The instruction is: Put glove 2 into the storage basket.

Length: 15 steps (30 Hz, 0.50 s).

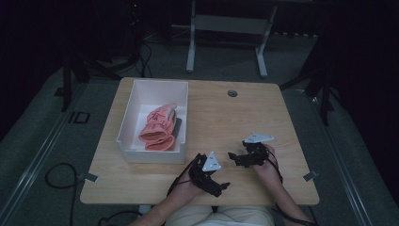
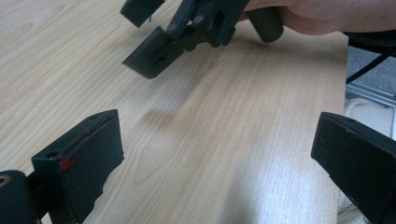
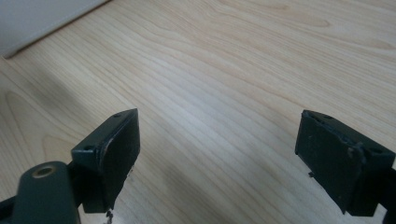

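On the wooden table (image 1: 221,117) we see a white box (image 1: 136,101) toward 10 o'clock, and inside it lies a pink bundled cloth (image 1: 159,129), resting against the box's near right wall. A small grey grommet (image 1: 232,93) sits in the tabletop at 12 o'clock, well apart from everything else. Nothing stands between our grippers and the box; bare wood lies in that stretch.

Our left gripper (image 1: 221,187) is held low at 6 o'clock, near the table's front edge, its tips pointing toward 3 o'clock. Its 2 jaws are spread wide with only bare wood between them. Our right gripper (image 1: 234,158) sits just beside it at about 5 o'clock, pointing toward 9 o'clock, and its jaws are likewise spread wide and hold nothing. From the left gripper view, the right gripper (image 2: 154,51) hovers close above the wood, the hand (image 2: 327,16) wrapped around its handle.
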{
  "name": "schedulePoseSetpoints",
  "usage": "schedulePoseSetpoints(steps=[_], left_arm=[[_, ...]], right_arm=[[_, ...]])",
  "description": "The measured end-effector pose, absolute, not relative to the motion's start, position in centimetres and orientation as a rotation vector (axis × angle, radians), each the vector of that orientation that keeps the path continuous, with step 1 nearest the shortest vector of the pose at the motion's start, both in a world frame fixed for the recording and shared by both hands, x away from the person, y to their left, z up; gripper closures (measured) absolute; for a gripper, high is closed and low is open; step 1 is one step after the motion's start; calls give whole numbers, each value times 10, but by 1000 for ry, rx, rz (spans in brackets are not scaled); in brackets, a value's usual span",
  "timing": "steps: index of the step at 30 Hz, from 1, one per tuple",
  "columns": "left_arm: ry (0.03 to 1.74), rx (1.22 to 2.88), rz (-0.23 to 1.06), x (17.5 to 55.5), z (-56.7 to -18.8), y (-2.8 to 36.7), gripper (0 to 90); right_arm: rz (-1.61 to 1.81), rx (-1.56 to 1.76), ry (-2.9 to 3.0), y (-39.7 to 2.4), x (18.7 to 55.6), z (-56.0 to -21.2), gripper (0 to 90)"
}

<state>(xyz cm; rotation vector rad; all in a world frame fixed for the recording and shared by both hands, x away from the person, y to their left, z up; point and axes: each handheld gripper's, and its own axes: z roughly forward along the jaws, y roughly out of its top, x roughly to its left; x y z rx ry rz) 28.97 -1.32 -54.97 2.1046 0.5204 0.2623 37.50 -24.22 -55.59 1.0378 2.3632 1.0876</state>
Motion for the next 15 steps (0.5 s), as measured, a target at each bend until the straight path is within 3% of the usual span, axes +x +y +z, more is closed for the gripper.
schedulePoseSetpoints(steps=[15], left_arm=[[548,2120,297,290,-568,-7,19]], right_arm=[[1044,1048,2341,-251,375,-568,136]])
